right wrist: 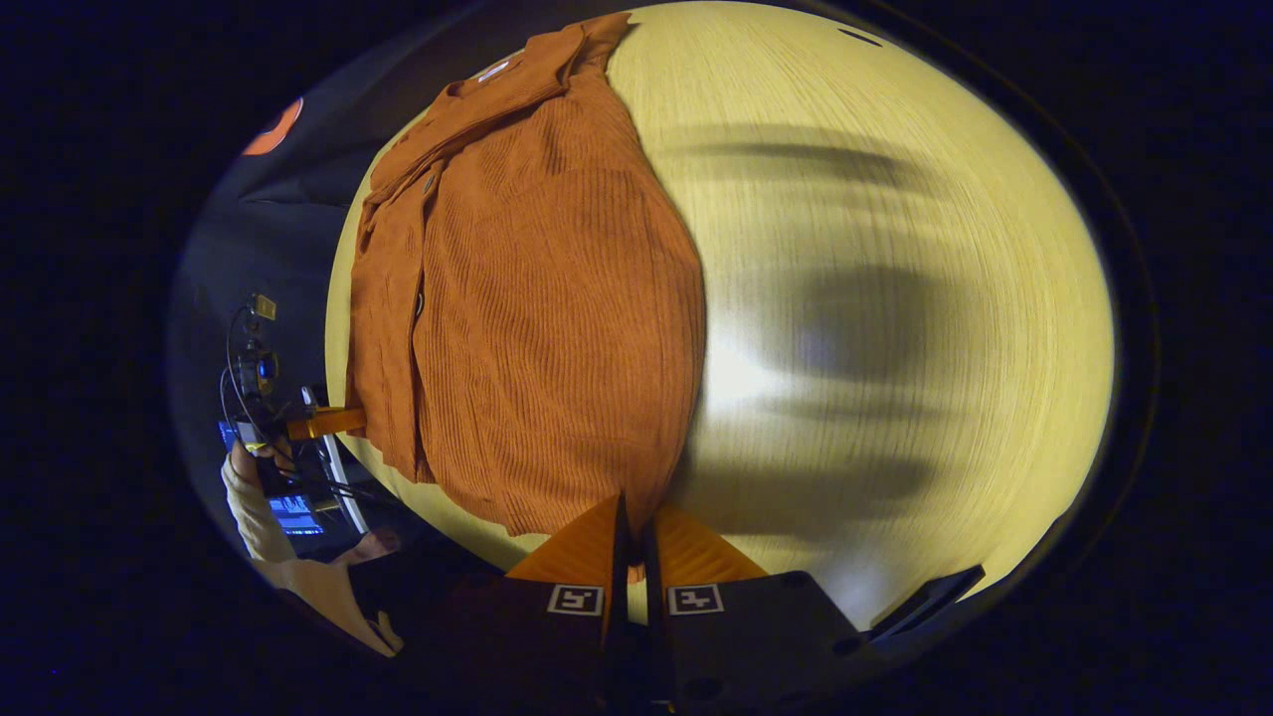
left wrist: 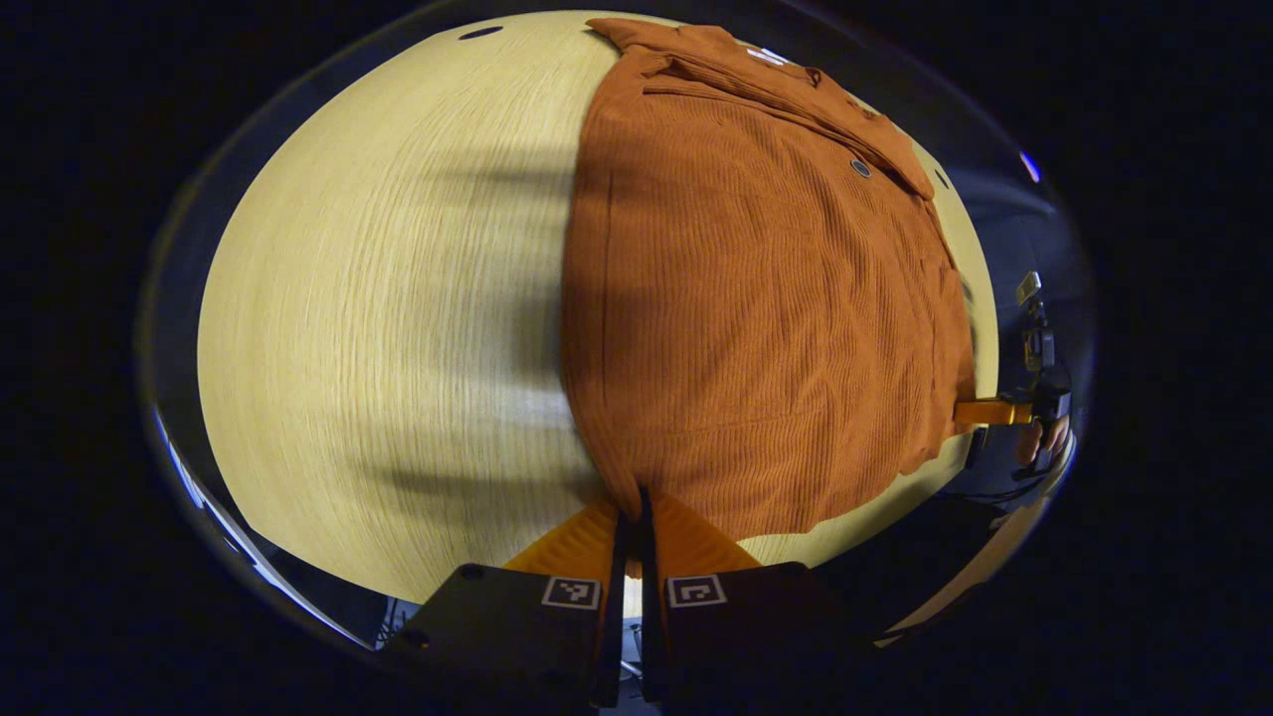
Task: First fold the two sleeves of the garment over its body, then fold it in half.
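With the orange garment (left wrist: 766,328) lying flat on the desk (left wrist: 398,328), sleeves folded in, the left tool (left wrist: 633,517) and right tool (right wrist: 635,522) each pinch a hem corner, and uneven lifting could skew the half-fold or shake a sleeve loose.

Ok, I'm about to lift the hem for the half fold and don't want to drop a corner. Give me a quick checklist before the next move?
1. Sleeves folded over the sweater body: ok, none stick out onto the wooden table.
2. Left tongs shut on the hem corner: ok.
3. Right tongs shut on the other hem corner: ok.
4. Body lies flat: ok, only slight ripples.
5. Collar end resting free on the table: ok.
6. How many cloth layers each tongs pinches: cannot tell.
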Available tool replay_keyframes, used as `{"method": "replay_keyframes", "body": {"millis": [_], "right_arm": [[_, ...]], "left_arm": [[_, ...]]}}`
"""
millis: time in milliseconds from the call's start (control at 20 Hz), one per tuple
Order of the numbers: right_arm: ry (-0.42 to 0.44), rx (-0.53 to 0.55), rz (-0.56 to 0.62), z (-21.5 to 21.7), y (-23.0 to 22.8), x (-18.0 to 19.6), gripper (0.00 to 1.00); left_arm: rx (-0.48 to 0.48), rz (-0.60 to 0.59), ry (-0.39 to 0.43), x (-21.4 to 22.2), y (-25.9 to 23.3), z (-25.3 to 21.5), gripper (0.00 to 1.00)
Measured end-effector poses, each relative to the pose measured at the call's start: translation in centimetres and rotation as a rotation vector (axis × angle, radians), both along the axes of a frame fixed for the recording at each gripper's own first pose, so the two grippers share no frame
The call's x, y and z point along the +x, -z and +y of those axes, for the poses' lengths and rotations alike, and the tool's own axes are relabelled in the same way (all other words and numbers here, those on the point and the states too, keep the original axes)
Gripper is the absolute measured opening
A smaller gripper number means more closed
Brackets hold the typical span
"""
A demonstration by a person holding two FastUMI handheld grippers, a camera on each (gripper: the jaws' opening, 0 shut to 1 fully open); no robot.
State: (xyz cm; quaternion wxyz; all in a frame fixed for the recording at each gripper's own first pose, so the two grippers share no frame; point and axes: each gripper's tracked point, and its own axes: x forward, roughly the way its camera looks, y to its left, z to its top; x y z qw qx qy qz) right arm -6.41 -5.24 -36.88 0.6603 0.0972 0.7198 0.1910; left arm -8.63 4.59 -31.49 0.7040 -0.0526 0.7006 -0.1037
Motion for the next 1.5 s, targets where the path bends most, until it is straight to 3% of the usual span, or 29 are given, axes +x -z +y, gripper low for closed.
{"method": "replay_keyframes", "body": {"millis": [250,450,750,900,1250,1400,1500], "right_arm": [[-0.022,-0.008,-0.008,0.3,-0.1,0.3,0.06],[-0.038,-0.046,-0.066,-0.1,-0.4,0.7,0.05],[-0.034,0.024,-0.213,1.0,-4.8,1.9,0.06],[-0.031,0.066,-0.275,2.1,-7.7,2.8,0.06],[-0.034,0.113,-0.398,3.6,-14.0,6.2,0.06],[0.018,0.175,-0.401,5.3,-16.9,8.3,0.06],[0.011,0.165,-0.449,5.5,-18.3,10.3,0.06]], "left_arm": [[0.065,-0.01,-0.028,0.0,-0.1,0.1,0.11],[0.095,-0.038,0.039,-0.6,-0.3,0.3,0.11],[0.095,-0.132,0.008,0.4,-1.5,-0.3,0.04],[0.09,-0.164,-0.045,-0.4,-2.5,0.2,0.04],[0.024,-0.321,-0.115,1.3,-10.0,0.6,0.04],[0.054,-0.425,-0.078,3.6,-14.2,0.9,0.04],[0.034,-0.494,-0.061,5.6,-17.4,0.2,0.04]]}}
